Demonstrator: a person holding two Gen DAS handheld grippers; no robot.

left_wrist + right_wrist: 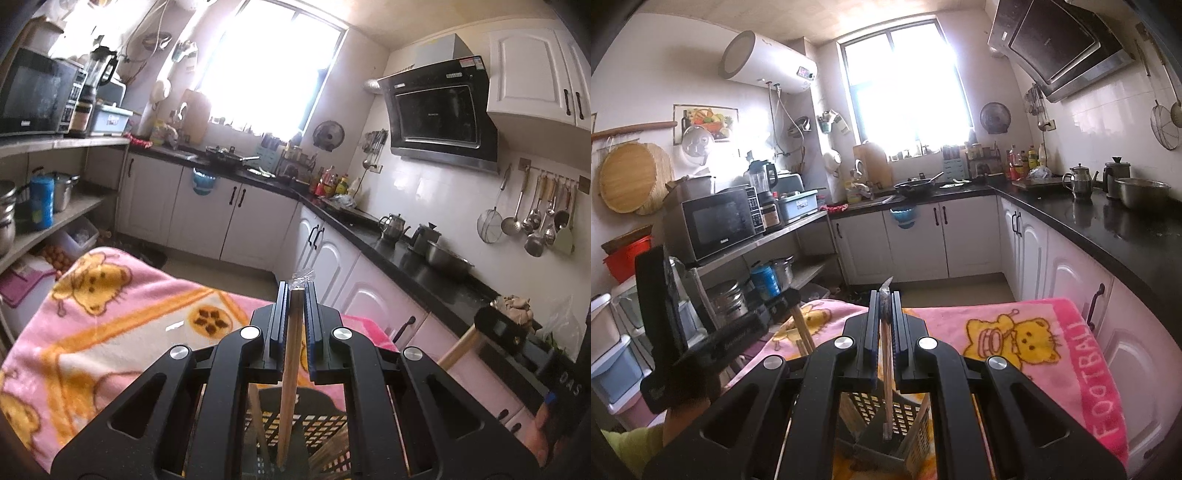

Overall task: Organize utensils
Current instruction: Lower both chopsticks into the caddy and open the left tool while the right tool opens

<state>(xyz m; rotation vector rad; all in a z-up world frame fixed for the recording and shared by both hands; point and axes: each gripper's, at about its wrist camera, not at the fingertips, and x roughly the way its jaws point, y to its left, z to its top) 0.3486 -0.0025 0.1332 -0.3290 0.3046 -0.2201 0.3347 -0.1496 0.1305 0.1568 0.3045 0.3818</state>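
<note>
My left gripper (295,291) was nearly closed, pinching wooden chopsticks (290,384) that hung down into the black basket (317,424) on the pink blanket (110,325). My right gripper (885,299) clamped a wrapped pair (886,376) over the same basket (908,413). Both grippers' bodies hid most of the basket; its other contents were hard to make out.

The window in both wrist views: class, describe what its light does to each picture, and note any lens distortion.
Left wrist view: the window is blown out white, hazing the wall beside it; the counter bows with the fisheye. Right wrist view: the window glares too, though its frame bars show; the dark fisheye border cuts the corners.
</note>
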